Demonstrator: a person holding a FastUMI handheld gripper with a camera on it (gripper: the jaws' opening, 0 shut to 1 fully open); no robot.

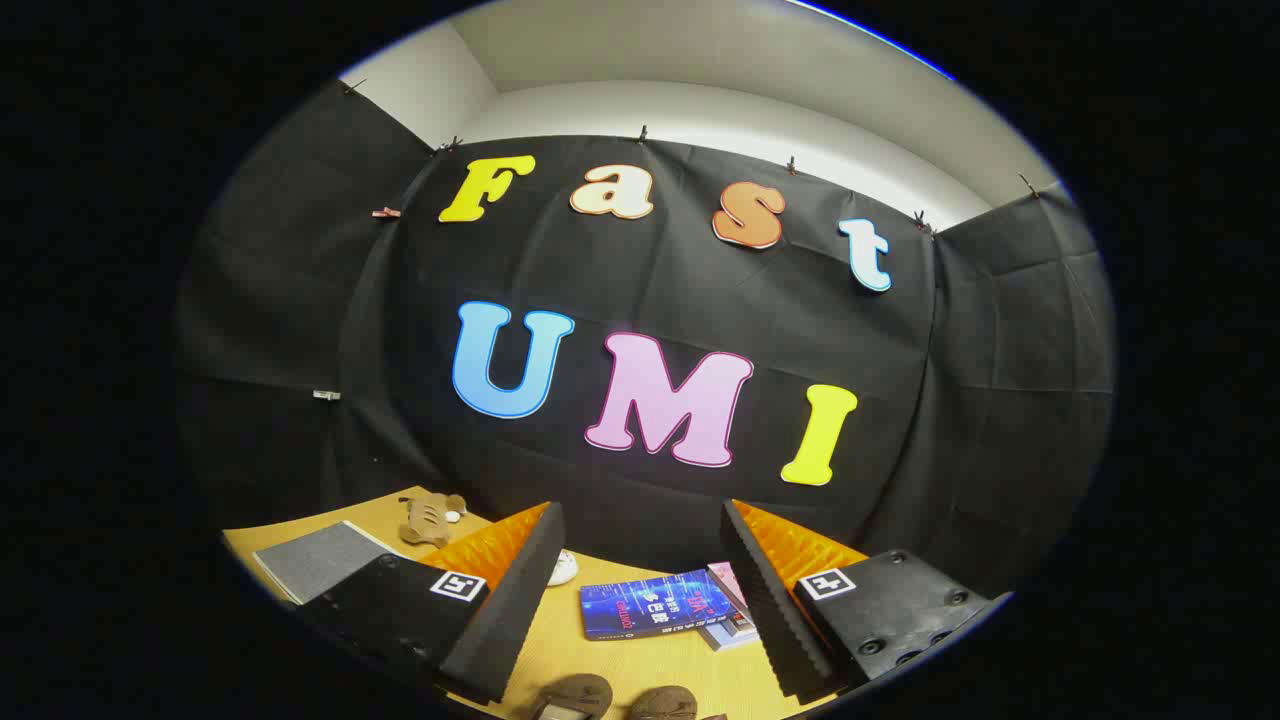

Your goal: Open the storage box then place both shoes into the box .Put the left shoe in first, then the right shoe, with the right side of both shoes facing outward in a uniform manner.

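We hold the hand-held gripper [640, 610] high over the desk [640, 660], fingers spread wide and pinching nothing.

Two dark rounded shapes, likely the shoes [615, 700], sit just below and between the fingers, cut off so we cannot tell left from right. Beyond them lie a blue book [650, 607], a grey pad [315, 560] and a small plush toy [432, 515]. To start well, we should tilt down and find the storage box and its lid first.

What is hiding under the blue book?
The blue book lies on more books, whose edges peek out beside it, all on the wooden table. Their covers are hidden underneath. The gripper hangs open above, holding nothing.
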